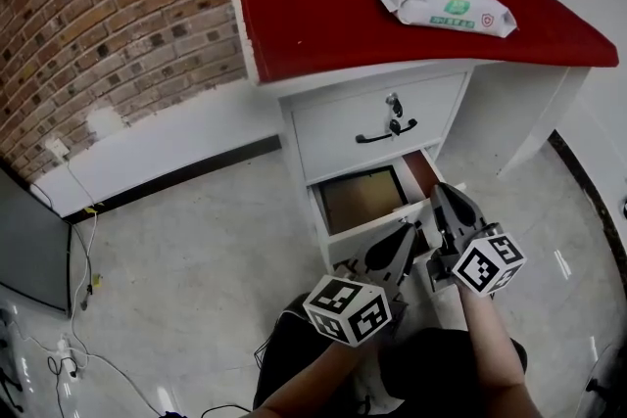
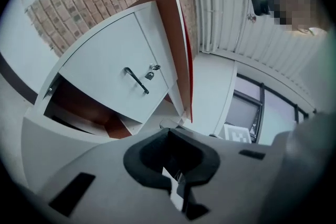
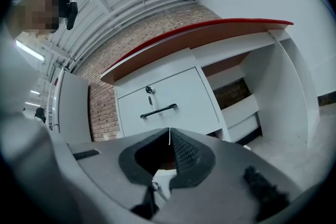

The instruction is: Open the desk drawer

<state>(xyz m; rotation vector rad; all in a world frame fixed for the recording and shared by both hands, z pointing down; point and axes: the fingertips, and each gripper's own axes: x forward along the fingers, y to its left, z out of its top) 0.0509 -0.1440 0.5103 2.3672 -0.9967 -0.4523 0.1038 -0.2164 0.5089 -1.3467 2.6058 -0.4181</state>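
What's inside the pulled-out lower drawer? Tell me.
The lower drawer shows only its bare brown bottom, nothing on it; its near right corner is covered by the left hand-held gripper.

You hold both grippers low in front of you, side by side. Your left gripper (image 1: 402,235) is rolled over to one side, its jaws pressed together with nothing between them. Its marker cube (image 1: 348,308) is nearest you, with your left forearm (image 1: 309,385) behind it. Your right gripper (image 1: 446,203) sits just beside it, slightly further forward and pointing roughly level. Its jaws are likewise closed and empty, and your right forearm (image 1: 495,348) runs straight back from it.
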